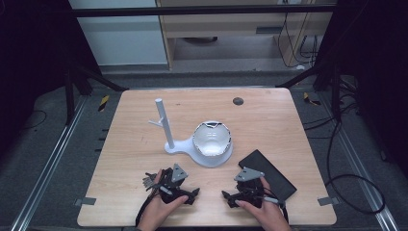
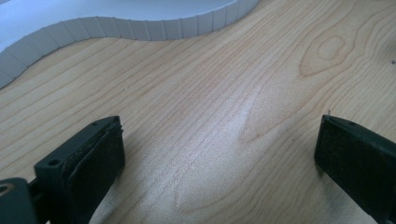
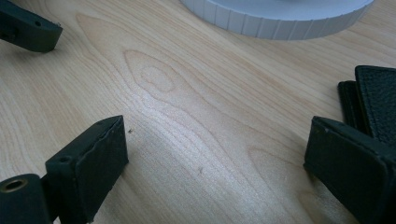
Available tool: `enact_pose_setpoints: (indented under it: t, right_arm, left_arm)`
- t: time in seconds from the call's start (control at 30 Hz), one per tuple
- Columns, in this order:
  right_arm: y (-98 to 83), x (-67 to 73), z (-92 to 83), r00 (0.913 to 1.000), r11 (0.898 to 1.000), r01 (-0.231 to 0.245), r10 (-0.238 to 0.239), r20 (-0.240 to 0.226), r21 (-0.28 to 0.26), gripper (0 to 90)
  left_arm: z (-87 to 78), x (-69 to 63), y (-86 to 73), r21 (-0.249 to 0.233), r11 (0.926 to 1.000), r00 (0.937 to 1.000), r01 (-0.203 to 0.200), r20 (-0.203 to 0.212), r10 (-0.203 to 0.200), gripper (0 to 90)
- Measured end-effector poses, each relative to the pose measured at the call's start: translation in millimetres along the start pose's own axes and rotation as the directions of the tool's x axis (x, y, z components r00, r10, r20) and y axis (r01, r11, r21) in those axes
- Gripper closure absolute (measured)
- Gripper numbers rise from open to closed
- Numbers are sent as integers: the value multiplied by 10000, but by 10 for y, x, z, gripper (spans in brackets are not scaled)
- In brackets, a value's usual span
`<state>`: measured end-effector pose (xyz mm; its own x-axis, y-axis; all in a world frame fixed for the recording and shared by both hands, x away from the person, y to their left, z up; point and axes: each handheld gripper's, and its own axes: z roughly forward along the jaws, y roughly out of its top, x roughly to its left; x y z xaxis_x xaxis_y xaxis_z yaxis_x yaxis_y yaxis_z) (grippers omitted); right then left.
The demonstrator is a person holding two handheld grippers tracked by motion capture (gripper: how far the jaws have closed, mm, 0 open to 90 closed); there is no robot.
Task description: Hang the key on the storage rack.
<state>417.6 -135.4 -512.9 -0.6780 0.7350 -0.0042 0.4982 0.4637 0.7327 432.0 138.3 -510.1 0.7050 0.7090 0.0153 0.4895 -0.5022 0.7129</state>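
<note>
Pale wood-grain worktop (image 1: 269,120) stands on a dark floor, with metal rails running along both sides and cables trailing at the right. Near its middle sits a white stand (image 1: 192,147): a flat base with a ribbed edge, and an upright post (image 1: 165,122) with a short side branch rising from its left end. A white bowl-shaped object (image 1: 211,138) rests on the round right end of that base. A small dark disc (image 1: 237,101) is set into the worktop near the far edge.

Left gripper (image 1: 195,193) lies low at the near edge, held by the person's left hand (image 1: 156,209), pointing toward the right. In the left gripper view its jaws stand wide apart with bare wood between them; nothing is held. The ribbed edge of the stand base (image 2: 140,28) runs across the top of that view, well beyond the jaws.

Right gripper (image 1: 226,197) lies opposite, held by the right hand (image 1: 269,214), pointing left, so the two gripper tips face each other, near but apart. Its jaws also stand wide, with bare wood between them. A black leather-textured case (image 1: 267,174) lies flat just beside this gripper on its outer side; in the right gripper view its edge (image 3: 373,98) sits just behind the right-hand jaw. Whether they touch cannot be told.
</note>
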Motion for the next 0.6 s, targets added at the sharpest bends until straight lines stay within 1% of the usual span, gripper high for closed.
enact_pose_setpoints:
  t: [0.23,0.3,0.37,0.43,0.5,0.6]
  right_arm:
    - [-8,-3,-5,9999,9999,104,-104,-43,-23,60]
    - [-10,0,-11,9999,10000,83,-83,-66,-1,60]
    - [-14,-1,-12,9999,9999,115,-115,-83,-28,60]
    - [-18,1,-20,9999,9999,123,-123,-89,1,60]
    - [-22,2,-26,9998,9999,130,-129,-121,18,60]
    - [-29,3,-33,9998,9999,157,-157,-136,14,60]
  left_arm:
    - [-5,3,-2,26,10000,10000,-61,61,61,12]
    - [-22,2,-8,17,9999,9998,-134,163,134,22]
    - [-56,-4,3,37,9999,9994,-167,303,165,43]
    - [-103,-19,14,-30,9997,9993,-251,264,251,44]
    - [-161,-23,19,-71,9991,9989,-427,167,428,56]
    - [-243,3,12,-40,9991,9989,-427,216,428,69]
